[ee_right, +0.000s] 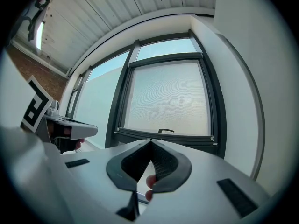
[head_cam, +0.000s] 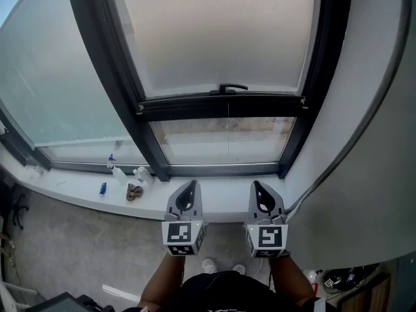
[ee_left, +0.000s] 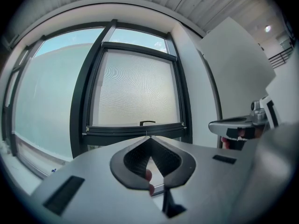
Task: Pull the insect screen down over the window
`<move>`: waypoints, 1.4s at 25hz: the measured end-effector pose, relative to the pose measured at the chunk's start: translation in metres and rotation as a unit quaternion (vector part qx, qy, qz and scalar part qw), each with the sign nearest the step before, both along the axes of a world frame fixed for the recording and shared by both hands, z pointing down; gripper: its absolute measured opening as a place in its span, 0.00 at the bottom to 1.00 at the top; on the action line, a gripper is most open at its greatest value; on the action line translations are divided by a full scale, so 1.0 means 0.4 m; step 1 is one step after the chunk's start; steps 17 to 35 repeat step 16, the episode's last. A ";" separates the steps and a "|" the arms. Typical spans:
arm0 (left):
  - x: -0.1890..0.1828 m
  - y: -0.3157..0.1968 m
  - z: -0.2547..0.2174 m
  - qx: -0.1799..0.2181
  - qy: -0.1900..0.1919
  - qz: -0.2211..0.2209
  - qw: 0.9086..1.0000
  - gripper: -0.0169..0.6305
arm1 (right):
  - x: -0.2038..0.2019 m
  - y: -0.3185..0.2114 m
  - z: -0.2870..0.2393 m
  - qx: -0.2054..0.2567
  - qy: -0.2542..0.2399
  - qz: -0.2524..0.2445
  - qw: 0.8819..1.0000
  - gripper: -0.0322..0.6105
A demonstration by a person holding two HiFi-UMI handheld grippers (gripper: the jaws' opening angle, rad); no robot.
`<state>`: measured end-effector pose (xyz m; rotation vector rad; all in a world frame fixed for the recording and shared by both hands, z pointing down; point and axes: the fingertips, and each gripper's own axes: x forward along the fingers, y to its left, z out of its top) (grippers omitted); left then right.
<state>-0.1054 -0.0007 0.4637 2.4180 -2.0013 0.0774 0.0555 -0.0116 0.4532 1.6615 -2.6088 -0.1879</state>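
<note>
Treat the window as nearly covered. The insect screen is a pale, fine mesh filling most of the right-hand opening. Its dark bottom bar sits level, with a strip of bare glass between it and the sill.

The step in hand is probably the final pull. Take the small handle on the bar and draw it straight down, keeping the bar level so the mesh does not skew.

The left gripper and right gripper are both closed on nothing, side by side over the sill and well below the handle. Part the jaws before you reach.
</note>
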 end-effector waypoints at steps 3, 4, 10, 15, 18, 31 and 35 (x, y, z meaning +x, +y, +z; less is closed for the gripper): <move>-0.002 0.004 -0.001 0.002 0.001 -0.002 1.000 0.03 | -0.007 0.006 0.001 0.002 0.002 -0.005 1.000 0.05; -0.003 0.004 0.001 0.001 0.001 -0.003 1.000 0.03 | -0.009 0.007 0.001 0.002 0.002 -0.006 1.000 0.05; -0.014 -0.001 0.004 -0.005 -0.003 -0.001 1.000 0.03 | -0.012 0.000 0.005 -0.001 0.019 -0.002 1.000 0.05; -0.032 -0.006 0.007 -0.007 -0.004 -0.004 1.000 0.03 | -0.013 -0.007 0.001 0.002 0.018 -0.002 1.000 0.05; -0.033 -0.007 0.008 -0.007 -0.003 -0.004 1.000 0.03 | -0.013 -0.007 0.002 0.002 0.018 -0.002 1.000 0.05; -0.033 -0.007 0.008 -0.007 -0.003 -0.004 1.000 0.03 | -0.013 -0.007 0.002 0.002 0.018 -0.002 1.000 0.05; -0.033 -0.007 0.008 -0.007 -0.003 -0.004 1.000 0.03 | -0.013 -0.007 0.002 0.002 0.018 -0.002 1.000 0.05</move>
